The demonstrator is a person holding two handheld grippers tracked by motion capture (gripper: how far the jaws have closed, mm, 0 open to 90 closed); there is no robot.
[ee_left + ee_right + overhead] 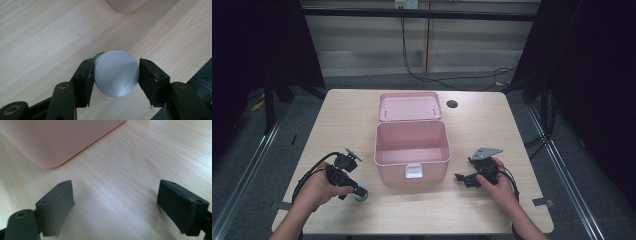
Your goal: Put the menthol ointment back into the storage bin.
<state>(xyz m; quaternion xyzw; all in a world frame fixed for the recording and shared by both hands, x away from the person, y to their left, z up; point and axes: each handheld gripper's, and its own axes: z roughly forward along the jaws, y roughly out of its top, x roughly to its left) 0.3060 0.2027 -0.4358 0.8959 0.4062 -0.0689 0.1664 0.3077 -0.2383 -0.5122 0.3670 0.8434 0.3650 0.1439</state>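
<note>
The left hand-held gripper (116,75) has its jaws about half open around a small grey-capped jar (116,73), which lies on its side on the bench (337,115) just left of the pink box's (412,150) front corner; the pads look to be touching or nearly touching its cap. The jar's long axis points straight along the jaws, cap toward the hand, so this hand is the nearer one. The right hand-held gripper (115,205) rests wide open and empty, right of the box.

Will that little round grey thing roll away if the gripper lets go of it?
Probably yes. The round grey thing looks like a cylinder lying on its side on the smooth table, so it could roll. Its flat end looks hard and smooth, so it may be stiff and slightly slippery. The left gripper brackets it, one jaw touching, the other perhaps just short.
</note>
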